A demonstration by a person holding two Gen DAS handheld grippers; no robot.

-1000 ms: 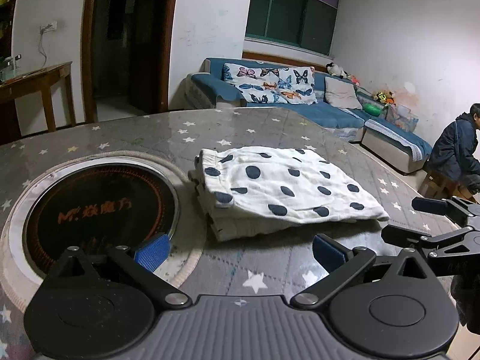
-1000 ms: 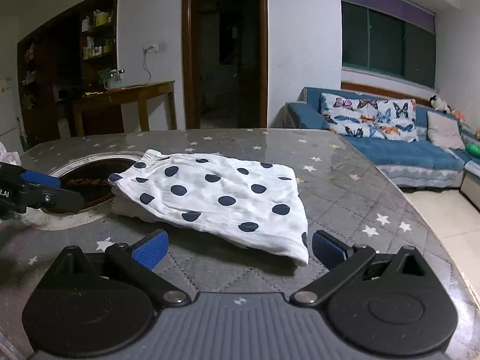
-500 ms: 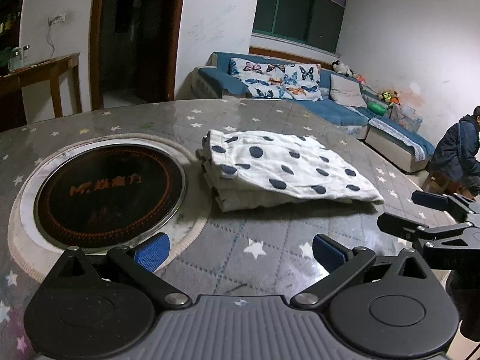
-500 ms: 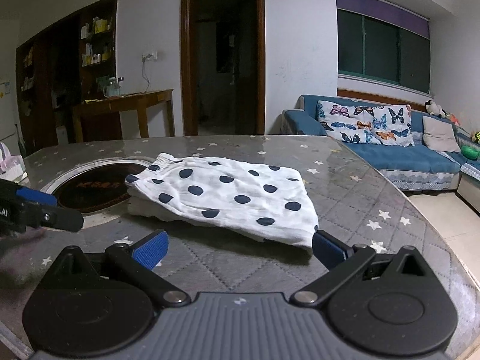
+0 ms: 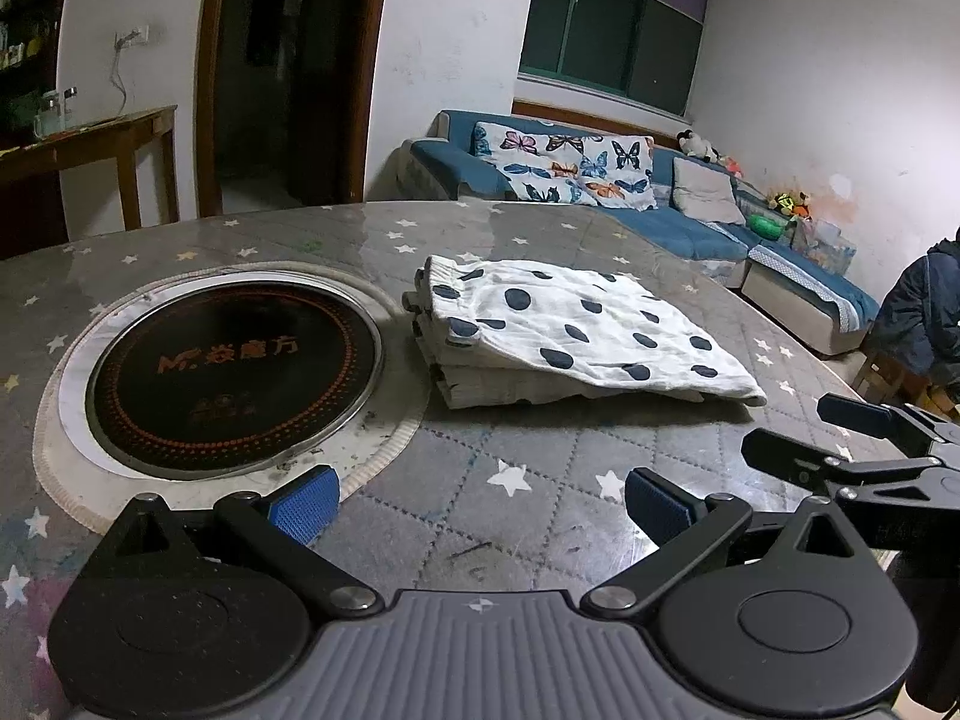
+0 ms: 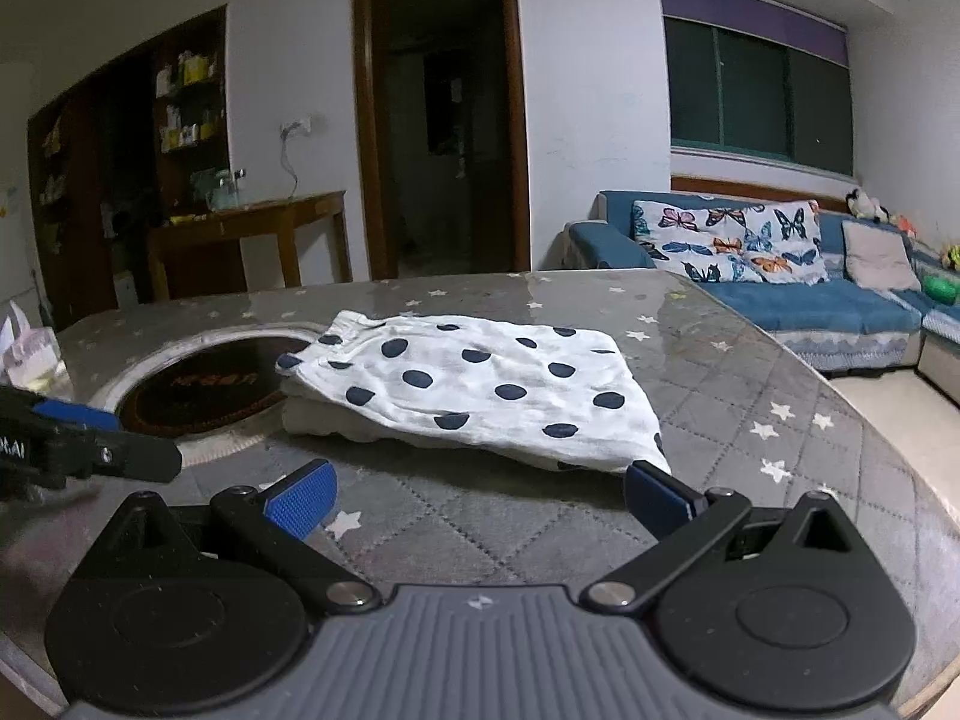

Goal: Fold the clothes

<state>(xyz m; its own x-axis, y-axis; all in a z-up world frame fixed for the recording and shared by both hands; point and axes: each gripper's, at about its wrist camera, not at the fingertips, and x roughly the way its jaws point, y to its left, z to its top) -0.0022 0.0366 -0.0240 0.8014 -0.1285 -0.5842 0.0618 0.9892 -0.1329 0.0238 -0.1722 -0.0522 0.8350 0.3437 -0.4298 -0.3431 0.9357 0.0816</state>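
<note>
A white garment with dark blue dots (image 5: 576, 330) lies folded in a flat stack on the grey star-patterned table (image 5: 468, 510); it also shows in the right wrist view (image 6: 480, 384). My left gripper (image 5: 480, 501) is open and empty, hovering above the table short of the garment. My right gripper (image 6: 477, 495) is open and empty, just in front of the garment's near edge. Its right fingertip (image 6: 657, 495) is close to the garment's near right corner. Each gripper shows at the edge of the other's view.
A round black induction cooktop (image 5: 234, 366) is set into the table left of the garment. The table's curved edge (image 6: 900, 456) runs on the right. A blue sofa (image 5: 600, 192), a wooden side table (image 6: 252, 234) and a seated person (image 5: 924, 312) are beyond.
Both grippers have drawn back from the garment and risen slightly, staying open. The folded garment has not moved.
</note>
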